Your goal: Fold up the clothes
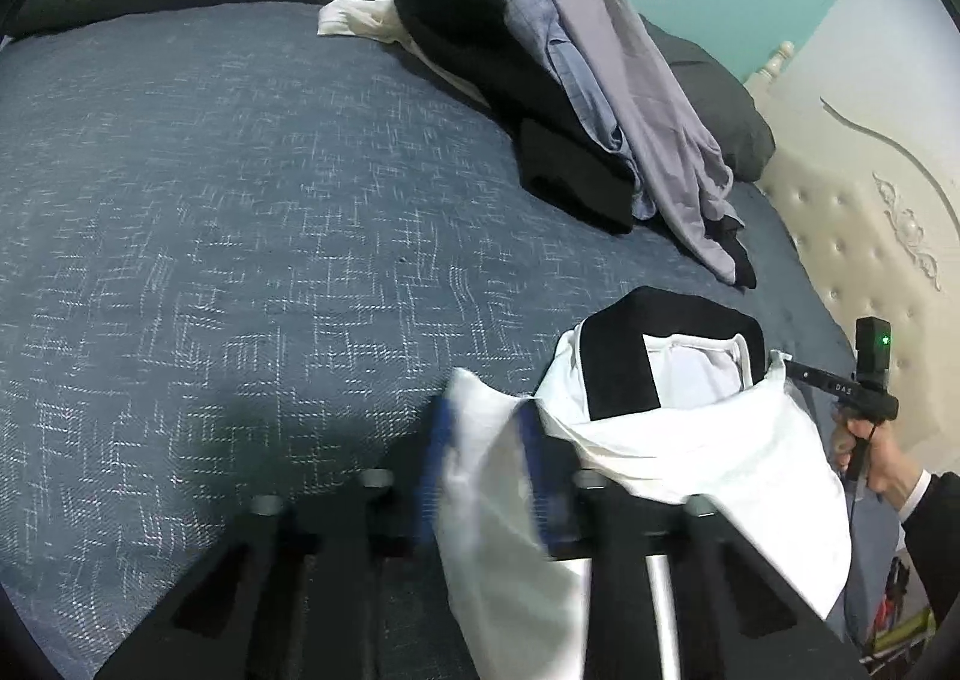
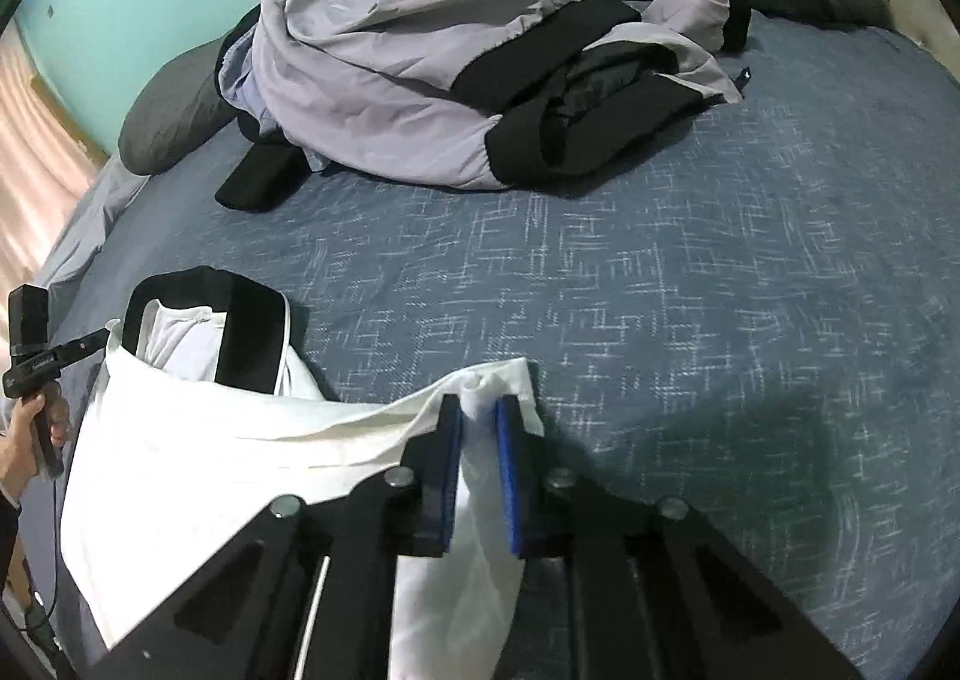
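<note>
Blue-padded fingers (image 2: 480,440) pinching limp white shirt (image 2: 198,440)

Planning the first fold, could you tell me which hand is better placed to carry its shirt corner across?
Probably right: the right gripper cleanly pinches a bunched corner of the white shirt, with bare bedspread ahead. The left gripper looks blurred, with cloth draped over it.

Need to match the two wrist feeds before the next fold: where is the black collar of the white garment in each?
Left wrist: black collar lower right, beyond the left gripper.
Right wrist: black collar left of centre, beyond the right gripper.
Shared landmark: lavender-and-black clothes pile.
</note>
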### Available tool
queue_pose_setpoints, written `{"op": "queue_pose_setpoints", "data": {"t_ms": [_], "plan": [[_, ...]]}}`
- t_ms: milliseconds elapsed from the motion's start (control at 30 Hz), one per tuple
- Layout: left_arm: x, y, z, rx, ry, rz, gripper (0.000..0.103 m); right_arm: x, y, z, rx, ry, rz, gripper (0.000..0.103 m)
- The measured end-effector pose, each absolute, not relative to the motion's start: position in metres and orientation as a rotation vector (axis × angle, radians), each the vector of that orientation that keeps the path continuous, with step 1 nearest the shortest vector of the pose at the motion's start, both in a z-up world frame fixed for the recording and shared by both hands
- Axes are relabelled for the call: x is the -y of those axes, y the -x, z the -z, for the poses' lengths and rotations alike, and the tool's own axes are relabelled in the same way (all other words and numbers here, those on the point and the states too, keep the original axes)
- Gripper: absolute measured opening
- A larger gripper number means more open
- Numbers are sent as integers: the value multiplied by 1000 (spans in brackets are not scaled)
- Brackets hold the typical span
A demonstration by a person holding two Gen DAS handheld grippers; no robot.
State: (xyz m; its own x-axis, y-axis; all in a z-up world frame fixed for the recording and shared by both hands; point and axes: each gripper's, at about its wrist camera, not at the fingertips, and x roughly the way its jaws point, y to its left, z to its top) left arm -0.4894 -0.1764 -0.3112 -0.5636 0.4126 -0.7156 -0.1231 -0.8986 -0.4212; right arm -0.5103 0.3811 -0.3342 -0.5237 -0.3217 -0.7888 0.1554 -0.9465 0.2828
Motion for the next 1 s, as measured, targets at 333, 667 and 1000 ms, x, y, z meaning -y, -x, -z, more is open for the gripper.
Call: {"op": "queue_pose_setpoints", "data": {"t_ms": [333, 667, 1000], "plan": [[188, 477, 297, 490, 1216, -2530, 6, -396, 497, 311, 279, -1232, 2605, 4], [197, 475, 264, 510, 1145, -2586, 6, -410, 493, 273, 321, -1114, 2684, 4], [196, 513, 290, 538, 1292, -2588, 6, -397, 530, 289, 322, -1242, 2713, 4]]}}
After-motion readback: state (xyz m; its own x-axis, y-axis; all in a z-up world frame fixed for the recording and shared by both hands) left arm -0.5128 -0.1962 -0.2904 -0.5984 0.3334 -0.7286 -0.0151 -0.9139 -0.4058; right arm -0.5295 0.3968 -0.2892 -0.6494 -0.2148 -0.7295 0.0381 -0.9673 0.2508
